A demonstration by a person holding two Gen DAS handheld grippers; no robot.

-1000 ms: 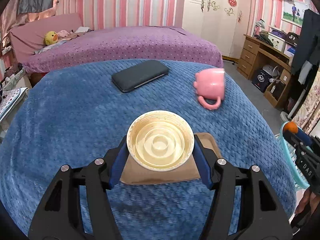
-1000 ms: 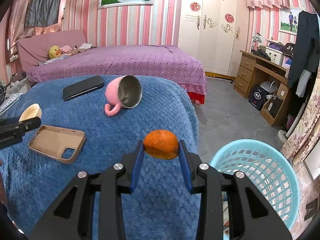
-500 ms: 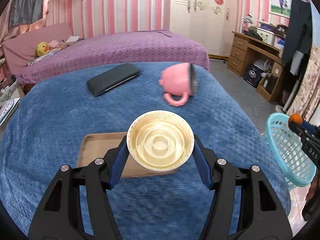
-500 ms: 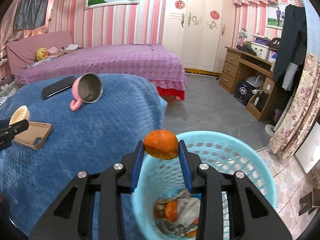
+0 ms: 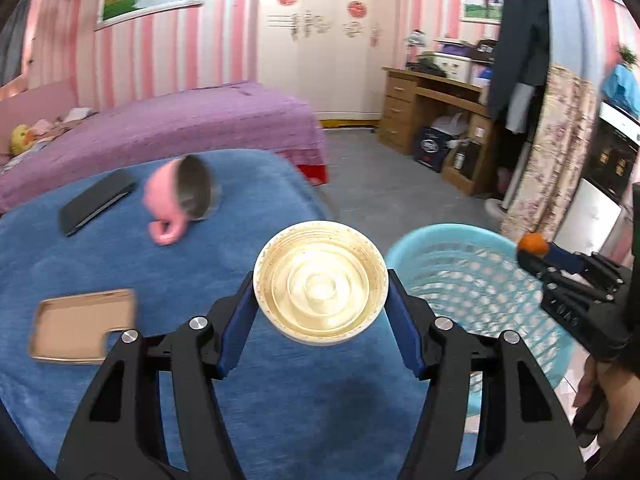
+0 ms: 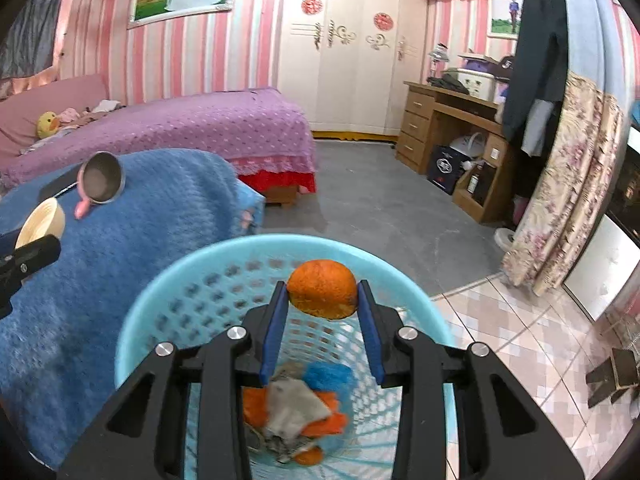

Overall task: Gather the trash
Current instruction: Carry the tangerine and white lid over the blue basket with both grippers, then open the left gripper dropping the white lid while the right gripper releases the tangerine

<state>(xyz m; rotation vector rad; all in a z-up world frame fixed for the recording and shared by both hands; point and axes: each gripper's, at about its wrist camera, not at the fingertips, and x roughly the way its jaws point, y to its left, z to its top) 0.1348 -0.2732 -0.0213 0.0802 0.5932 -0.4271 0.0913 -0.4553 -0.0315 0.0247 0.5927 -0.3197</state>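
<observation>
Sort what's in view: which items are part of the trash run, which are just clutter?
Job:
- cream lid, clamped in left gripper
- orange peel, clamped in right gripper
- blue basket, already holding scraps

Lying about on the blue blanket:
- pink mug, on its side
- black phone
- tan phone case

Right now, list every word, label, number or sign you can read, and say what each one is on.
Nothing here reads as clear text.
Red round emblems on the wardrobe: too blurred to read.
Dark box under the desk: pale round logo, too small to read.
Right gripper: pale marking on its body, blurred, unreadable.
Cream lid in the left gripper and the orange in the right gripper: no print visible.
</observation>
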